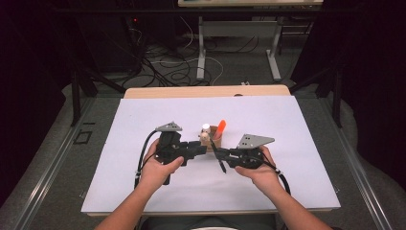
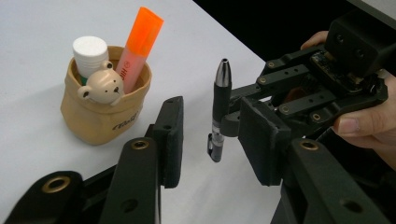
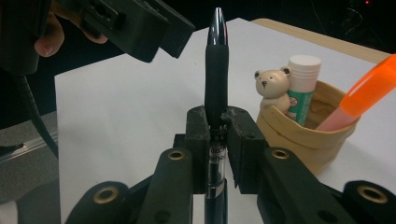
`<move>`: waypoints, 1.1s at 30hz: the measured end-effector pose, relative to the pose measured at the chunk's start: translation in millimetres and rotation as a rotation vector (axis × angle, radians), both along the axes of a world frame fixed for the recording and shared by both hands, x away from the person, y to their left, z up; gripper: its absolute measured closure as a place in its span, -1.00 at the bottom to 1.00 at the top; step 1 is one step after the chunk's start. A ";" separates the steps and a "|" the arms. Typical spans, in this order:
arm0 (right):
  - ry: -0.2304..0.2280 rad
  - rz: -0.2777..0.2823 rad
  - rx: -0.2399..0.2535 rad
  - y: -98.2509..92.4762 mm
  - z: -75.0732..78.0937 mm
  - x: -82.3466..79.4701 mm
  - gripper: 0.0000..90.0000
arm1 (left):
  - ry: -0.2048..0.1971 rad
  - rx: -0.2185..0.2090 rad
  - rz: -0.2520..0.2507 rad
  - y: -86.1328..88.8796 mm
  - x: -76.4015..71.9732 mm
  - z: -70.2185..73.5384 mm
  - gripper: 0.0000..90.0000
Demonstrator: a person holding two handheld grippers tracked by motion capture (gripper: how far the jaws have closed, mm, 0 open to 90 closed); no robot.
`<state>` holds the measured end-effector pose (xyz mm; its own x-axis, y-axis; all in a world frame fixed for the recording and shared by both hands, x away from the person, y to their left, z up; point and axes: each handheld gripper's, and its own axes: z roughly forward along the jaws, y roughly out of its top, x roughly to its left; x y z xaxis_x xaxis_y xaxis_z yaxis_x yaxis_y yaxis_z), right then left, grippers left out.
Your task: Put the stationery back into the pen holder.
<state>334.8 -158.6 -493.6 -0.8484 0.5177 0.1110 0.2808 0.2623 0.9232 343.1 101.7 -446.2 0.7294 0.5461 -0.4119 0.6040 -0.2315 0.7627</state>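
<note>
My right gripper [image 3: 216,119] is shut on a black pen [image 3: 216,70], gripping it around the middle. In the high view the right gripper [image 1: 216,152] holds the pen [image 1: 219,160] just in front of a tan pen cup [image 1: 214,140]. My left gripper [image 2: 212,108] stands open, and the pen [image 2: 221,100] rises between its pads without touching either. The cup [image 2: 93,116] holds an orange highlighter [image 2: 140,42] and a white glue stick [image 2: 90,51], with a small bear figure [image 2: 100,86] on its rim. From the left, the left gripper [image 1: 198,147] meets the right one.
A white sheet [image 1: 143,191] covers the wooden table [image 1: 206,91]. Beyond the table's far edge lie cables and the legs of a stand [image 1: 201,57] on the floor. Dark curtains close in both sides.
</note>
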 end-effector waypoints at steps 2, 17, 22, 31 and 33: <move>0.005 0.004 -0.003 1.5 0.2 -1.0 0.77 | -0.001 -0.003 -0.003 -1.1 -0.4 -0.6 0.43; 0.004 0.054 0.006 15.2 -1.4 -5.7 0.77 | 0.029 -0.013 -0.006 -5.9 -3.8 -6.2 0.62; 0.007 0.077 -0.006 18.0 -1.3 -6.3 0.77 | 0.038 -0.016 0.003 -6.0 -3.7 -7.8 0.70; 0.010 0.065 0.007 19.4 -1.9 -7.5 0.77 | 0.052 -0.022 0.018 -5.2 -3.8 -8.9 0.78; 0.011 0.068 0.000 19.2 -1.7 -7.4 0.77 | 0.052 -0.023 0.018 -5.1 -3.7 -9.1 0.78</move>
